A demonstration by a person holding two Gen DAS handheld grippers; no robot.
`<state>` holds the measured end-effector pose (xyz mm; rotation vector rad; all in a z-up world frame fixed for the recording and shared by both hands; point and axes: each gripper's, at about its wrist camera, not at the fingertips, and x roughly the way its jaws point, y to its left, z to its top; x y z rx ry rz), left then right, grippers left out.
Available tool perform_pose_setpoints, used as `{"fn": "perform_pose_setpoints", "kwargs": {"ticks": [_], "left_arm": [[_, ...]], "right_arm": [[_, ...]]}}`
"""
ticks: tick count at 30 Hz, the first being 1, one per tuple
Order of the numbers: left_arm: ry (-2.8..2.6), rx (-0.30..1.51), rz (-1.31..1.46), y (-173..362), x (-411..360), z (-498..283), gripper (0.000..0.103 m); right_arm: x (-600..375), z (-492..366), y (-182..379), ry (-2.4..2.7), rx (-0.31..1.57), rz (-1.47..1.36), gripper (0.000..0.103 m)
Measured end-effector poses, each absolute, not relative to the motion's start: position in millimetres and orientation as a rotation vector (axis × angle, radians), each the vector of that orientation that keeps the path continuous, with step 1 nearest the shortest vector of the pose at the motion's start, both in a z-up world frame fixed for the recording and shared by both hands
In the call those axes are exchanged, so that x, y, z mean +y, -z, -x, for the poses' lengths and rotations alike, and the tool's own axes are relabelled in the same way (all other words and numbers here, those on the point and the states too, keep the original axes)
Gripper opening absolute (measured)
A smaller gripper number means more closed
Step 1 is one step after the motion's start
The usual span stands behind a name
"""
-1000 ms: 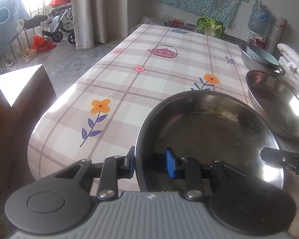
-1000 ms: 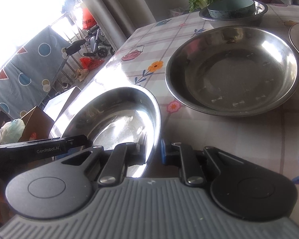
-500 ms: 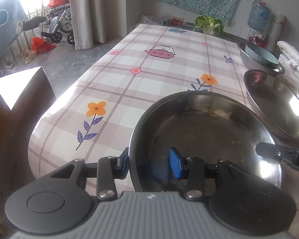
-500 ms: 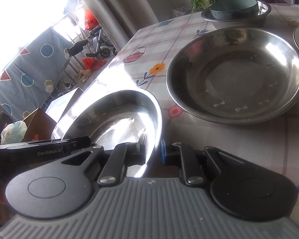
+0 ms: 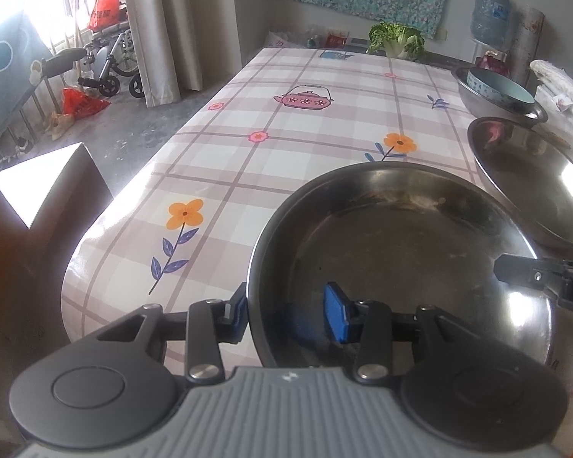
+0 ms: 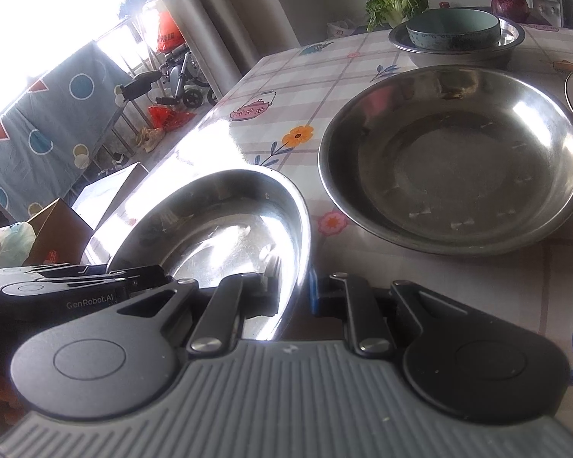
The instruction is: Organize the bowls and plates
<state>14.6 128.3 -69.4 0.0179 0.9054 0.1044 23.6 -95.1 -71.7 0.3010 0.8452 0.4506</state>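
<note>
Pinching the steel plate (image 6: 225,225) rim, my right gripper (image 6: 292,290) is clenched; left gripper (image 5: 286,309) straddles the opposite rim, released. Larger plate (image 6: 454,156) lies ahead-right of the right jaws.

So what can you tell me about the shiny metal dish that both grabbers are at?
The near dish is round, shallow and steel-looking, with a flat bottom, sloping sides and a thin rim. It sits near the corner of the checked tablecloth, beside a bigger metal dish. The right gripper is shut on its rim. The left gripper straddles the rim too, but its inner pad stands clear of the wall. Inside are faint smears and bright glare.
</note>
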Motion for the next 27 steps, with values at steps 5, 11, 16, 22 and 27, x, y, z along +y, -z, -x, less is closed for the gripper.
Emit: {"fn": "perform_pose_setpoints", "kwargs": {"ticks": [5,11,16,22,27], "left_arm": [[-0.097,0.898,-0.013,67.7,128.8,-12.5,0.041],[-0.097,0.891,-0.004,65.9,131.2,-9.7,0.041],[-0.088,0.887,0.003,65.6,133.9,-8.7,0.041],[-0.087,0.897,-0.014,67.3,133.6,-10.6,0.035],[-0.108,0.901,-0.022,68.3,134.1,-12.3,0.029]], "right_arm": [[-92.9,-21.2,64.9,-0.439,0.819,-0.258,0.014],[-91.6,-20.7,64.7,-0.436,0.824,-0.247,0.014],[-89.2,-21.2,66.6,-0.434,0.836,-0.243,0.014],[-91.3,-22.6,69.7,-0.436,0.851,-0.245,0.014],[-94.9,-20.6,67.7,-0.442,0.841,-0.242,0.014]]}}
